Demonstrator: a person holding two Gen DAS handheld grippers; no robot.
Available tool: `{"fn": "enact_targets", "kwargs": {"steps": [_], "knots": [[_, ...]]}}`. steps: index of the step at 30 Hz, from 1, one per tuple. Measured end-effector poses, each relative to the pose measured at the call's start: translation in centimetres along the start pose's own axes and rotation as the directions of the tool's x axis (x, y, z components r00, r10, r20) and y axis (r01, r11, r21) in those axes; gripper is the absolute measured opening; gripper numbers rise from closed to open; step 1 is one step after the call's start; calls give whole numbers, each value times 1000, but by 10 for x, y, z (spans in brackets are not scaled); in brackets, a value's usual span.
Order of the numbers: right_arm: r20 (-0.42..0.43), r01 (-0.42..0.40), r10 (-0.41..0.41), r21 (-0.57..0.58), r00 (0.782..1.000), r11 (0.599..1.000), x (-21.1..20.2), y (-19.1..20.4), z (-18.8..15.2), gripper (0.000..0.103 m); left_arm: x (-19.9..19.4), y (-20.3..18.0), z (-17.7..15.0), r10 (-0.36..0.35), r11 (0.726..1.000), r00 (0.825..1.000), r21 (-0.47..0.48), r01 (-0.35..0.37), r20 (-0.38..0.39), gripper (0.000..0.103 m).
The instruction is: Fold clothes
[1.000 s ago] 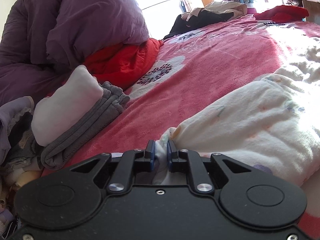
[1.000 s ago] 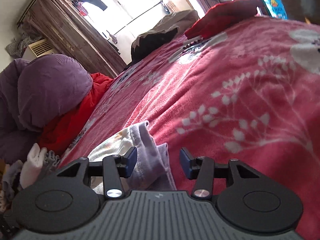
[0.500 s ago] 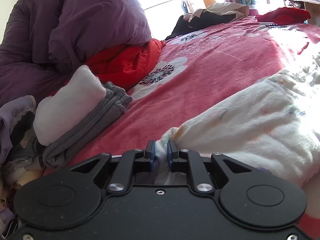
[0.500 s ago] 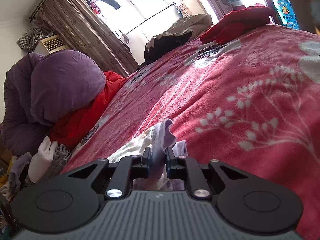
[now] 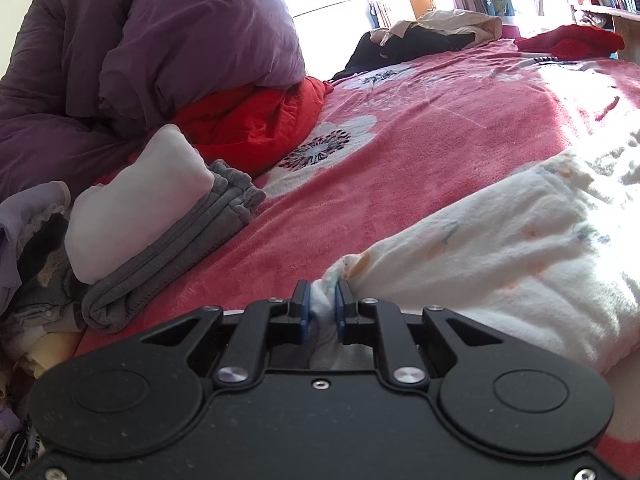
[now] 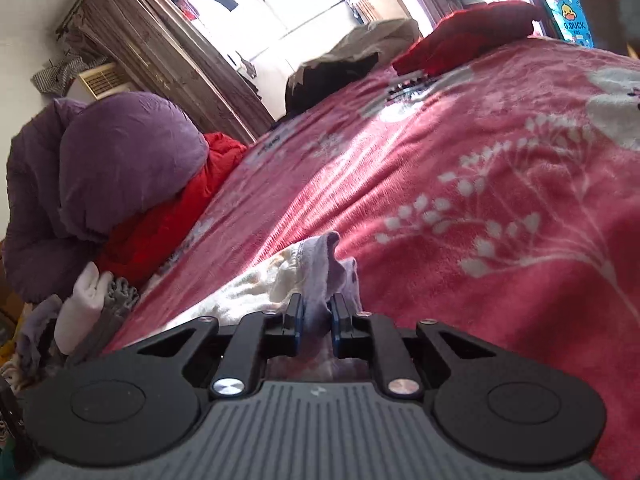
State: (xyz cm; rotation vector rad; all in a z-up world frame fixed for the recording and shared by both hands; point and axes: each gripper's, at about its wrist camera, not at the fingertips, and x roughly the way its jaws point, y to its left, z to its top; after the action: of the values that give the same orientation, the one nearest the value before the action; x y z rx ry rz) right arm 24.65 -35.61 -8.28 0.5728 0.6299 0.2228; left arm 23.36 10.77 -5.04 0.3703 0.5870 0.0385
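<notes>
A cream fleece garment with small pastel prints (image 5: pixel 516 256) lies on the pink flowered bedspread (image 5: pixel 420 152). My left gripper (image 5: pixel 322 307) is shut on a bunched corner of it, close to the camera. In the right wrist view the same garment (image 6: pixel 248 292) stretches away to the left, ending in a lilac cuff (image 6: pixel 328 268). My right gripper (image 6: pixel 317 322) is shut on that cuff, the fabric pinched between the blue pads.
A folded stack of grey and white clothes (image 5: pixel 160 224) sits on the left, beside a red quilt (image 5: pixel 256 120) and a purple duvet (image 5: pixel 168 36). Loose clothes (image 5: pixel 28 264) pile at the far left. A dark and beige heap (image 5: pixel 428 36) and a red garment (image 5: pixel 568 40) lie at the far end.
My right gripper closed from open onto the lilac cuff and lifted it slightly. The left gripper kept its hold on the cream garment without moving.
</notes>
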Motion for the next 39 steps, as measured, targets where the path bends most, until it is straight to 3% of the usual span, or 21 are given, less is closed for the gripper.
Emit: {"fn": "enact_targets", "kwargs": {"steps": [2, 5, 6, 8, 11, 13, 15, 17, 19, 22, 24, 25, 27, 28, 29, 31, 33, 34, 36, 38, 39], "knots": [[-43, 47, -47, -5, 998, 999, 11, -4, -5, 16, 2, -3, -1, 5, 1000, 1000, 19, -5, -8, 14], [-31, 66, -68, -57, 997, 996, 10, 6, -4, 18, 2, -4, -3, 7, 999, 1000, 31, -7, -10, 16], [-18, 82, -84, -69, 996, 994, 7, 8, -5, 24, 1, -2, -3, 12, 1000, 1000, 28, -12, -11, 18], [12, 116, -116, -91, 993, 989, 2, 12, -5, 31, -1, 3, -2, 36, 999, 999, 20, -35, -11, 42], [114, 185, -166, -177, 979, 967, -10, 27, -4, 34, -12, 23, 2, 137, 989, 990, -56, -137, 8, 56], [177, 197, -149, -293, 973, 936, -14, 47, -7, 38, -21, 41, 4, 209, 968, 978, -146, -205, 8, 47], [187, 150, -83, -378, 979, 913, -14, 67, -12, 38, -29, 54, 4, 209, 956, 978, -213, -201, 16, 42], [137, 68, -8, -435, 990, 898, -5, 87, -20, 40, -37, 58, 5, 127, 954, 991, -279, -109, 48, 39], [78, 4, 38, -478, 996, 879, 7, 103, -33, 40, -37, 50, 7, -5, 956, 996, -291, 30, 88, 40], [25, -26, 48, -549, 999, 835, 23, 124, -51, 40, -20, 29, 6, -163, 953, 986, -253, 167, 40, 41], [-41, 6, -38, -598, 998, 802, 40, 129, -60, 51, 0, 20, -4, -116, 969, 992, -223, 102, -47, 39], [-60, 6, -52, -600, 997, 800, 43, 127, -63, 51, 4, 23, -6, -104, 968, 994, -236, 91, -44, 33], [-79, 4, -64, -597, 995, 802, 44, 126, -65, 51, -2, 41, -5, 15, 957, 999, -291, -24, -31, 14], [-81, 4, -64, -593, 995, 805, 43, 127, -64, 50, -5, 51, -5, 84, 944, 996, -319, -89, -29, 16], [-82, 3, -63, -589, 995, 808, 41, 127, -63, 51, -10, 66, -8, 141, 919, 990, -367, -142, -29, 16], [-74, -5, -46, -574, 996, 819, 38, 125, -63, 51, -18, 102, -21, 135, 835, 991, -536, -124, -20, 16], [-60, -18, -18, -556, 998, 831, 35, 124, -62, 51, -31, 122, -29, 166, 779, 986, -611, -141, -16, 16], [-47, -29, 3, -556, 999, 831, 31, 125, -62, 51, -36, 125, -29, 172, 779, 985, -611, -142, -10, 16], [-20, -36, 29, -563, 999, 826, 26, 129, -61, 51, -40, 120, -27, 135, 805, 991, -583, -107, 6, 16], [-9, -42, 45, -563, 999, 825, 23, 130, -60, 53, -38, 109, -24, 69, 837, 997, -545, -44, 25, 16], [-14, -43, 43, -560, 999, 827, 24, 130, -60, 53, -35, 106, -23, 21, 838, 999, -546, 2, 36, 16]]}}
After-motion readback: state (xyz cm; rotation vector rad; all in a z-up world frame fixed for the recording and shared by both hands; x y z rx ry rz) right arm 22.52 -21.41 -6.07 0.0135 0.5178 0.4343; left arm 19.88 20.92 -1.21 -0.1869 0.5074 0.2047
